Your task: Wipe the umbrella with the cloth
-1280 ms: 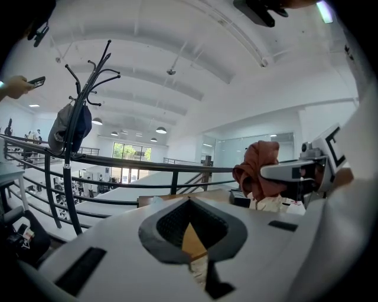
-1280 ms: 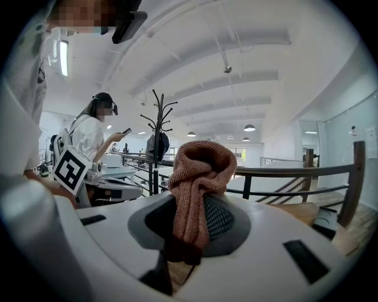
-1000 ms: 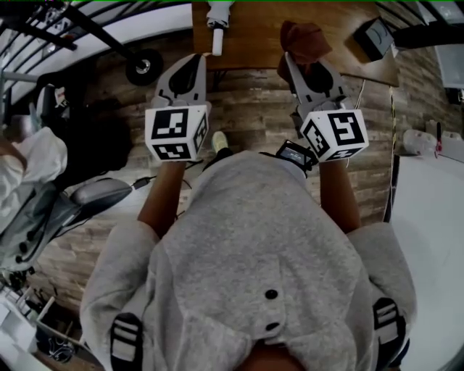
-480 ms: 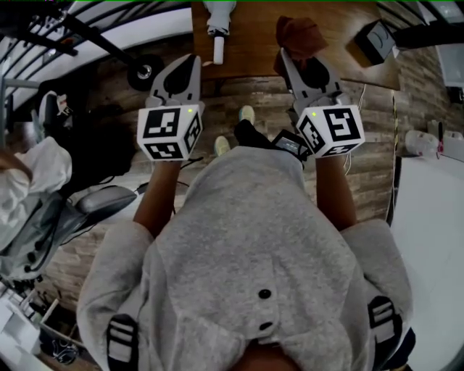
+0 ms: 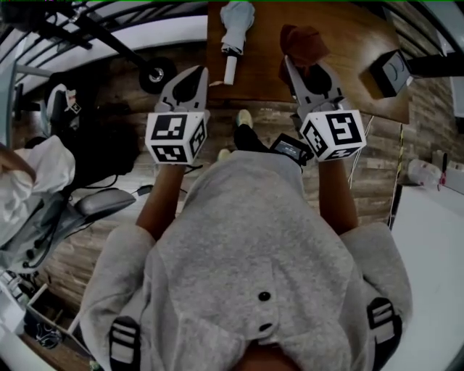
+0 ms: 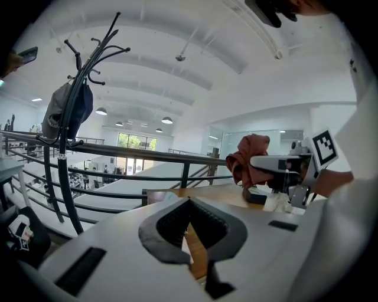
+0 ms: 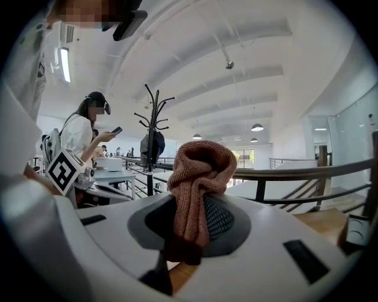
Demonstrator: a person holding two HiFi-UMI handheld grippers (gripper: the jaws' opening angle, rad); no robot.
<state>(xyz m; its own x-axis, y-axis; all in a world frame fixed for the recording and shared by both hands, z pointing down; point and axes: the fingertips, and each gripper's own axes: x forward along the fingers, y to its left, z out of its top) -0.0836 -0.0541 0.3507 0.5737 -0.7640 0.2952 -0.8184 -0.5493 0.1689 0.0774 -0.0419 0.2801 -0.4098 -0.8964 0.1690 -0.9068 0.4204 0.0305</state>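
Inventory as I logged it from the remote station.

1. Bench point(image 5: 348, 36): wooden top, ahead of the operator on a plank floor.
2. Umbrella point(image 5: 235, 22): pale, folded, lying on the bench near its left edge, with the handle end pointing back toward the operator.
3. Left gripper point(image 5: 196, 74): I saw its fingers point(image 6: 175, 223) pressed fully together with nothing between them. It hung by the bench's near left corner, just left of the umbrella's handle and not touching it.
4. Right gripper point(image 5: 293, 64): its fingers point(image 7: 220, 220) were clamped on the cloth.
5. Cloth point(image 7: 198, 171): reddish-brown knit, bunched, rising above the fingertips. It was over the bench, right of the umbrella and apart from it.
6. Black box point(image 5: 395, 69): on the bench near its right corner.
7. Coat stand point(image 6: 74, 124): left of the bench, with a dark item hung on it.
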